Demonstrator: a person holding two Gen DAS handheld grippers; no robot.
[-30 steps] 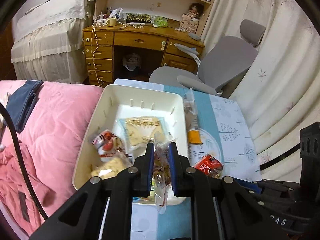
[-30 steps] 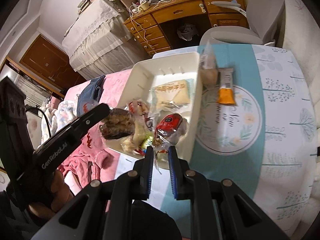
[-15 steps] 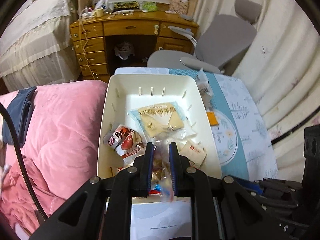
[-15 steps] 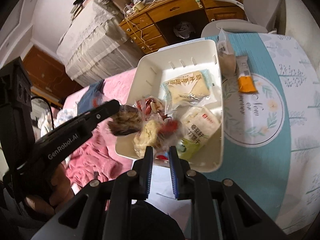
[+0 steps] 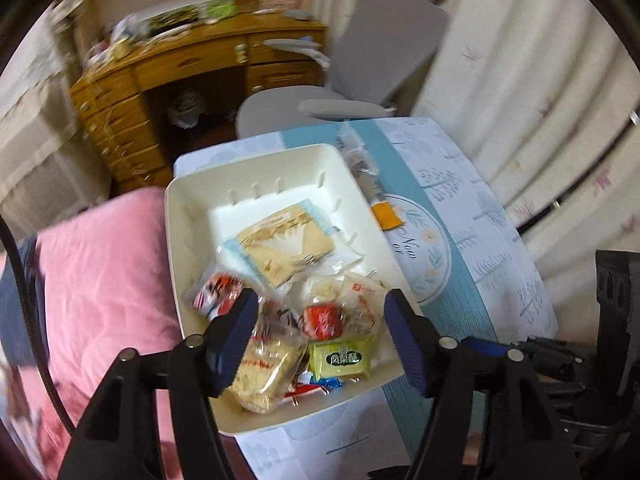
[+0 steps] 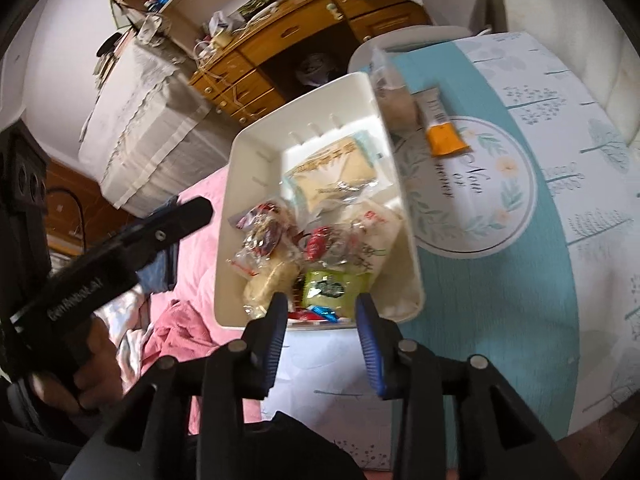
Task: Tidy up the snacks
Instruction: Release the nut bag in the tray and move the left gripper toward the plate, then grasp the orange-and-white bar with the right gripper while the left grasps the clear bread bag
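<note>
From your left wrist camera, your left gripper (image 5: 318, 312) hangs over the near end of the white bin (image 5: 178, 236) with its jaws spread wide and nothing between them. The bin sits on the patterned tablecloth (image 5: 492, 248), its left side against the pink quilt (image 5: 96, 264); its long axis runs away from you towards the wooden desk (image 5: 192, 68) and grey chair (image 5: 384, 64). Inside, a flat cracker pack (image 5: 286, 244) lies mid-bin, and the near end is crowded with a green packet (image 5: 342, 358), a red-wrapped snack (image 5: 322, 320) and a clear bag of pale pieces (image 5: 266, 364). An orange packet (image 5: 386, 216) lies outside, just beside the right wall.

From your right wrist camera, your right gripper (image 6: 320, 312) is also parted and holding nothing, above the bin's near wall (image 6: 256, 322). The orange packet (image 6: 440, 130) lies on the cloth, its length roughly parallel to the bin, beside a clear bag (image 6: 394, 98) that touches the far right corner. Your left gripper (image 6: 176, 216) reaches in from the left, over the quilt (image 6: 200, 264).
</note>
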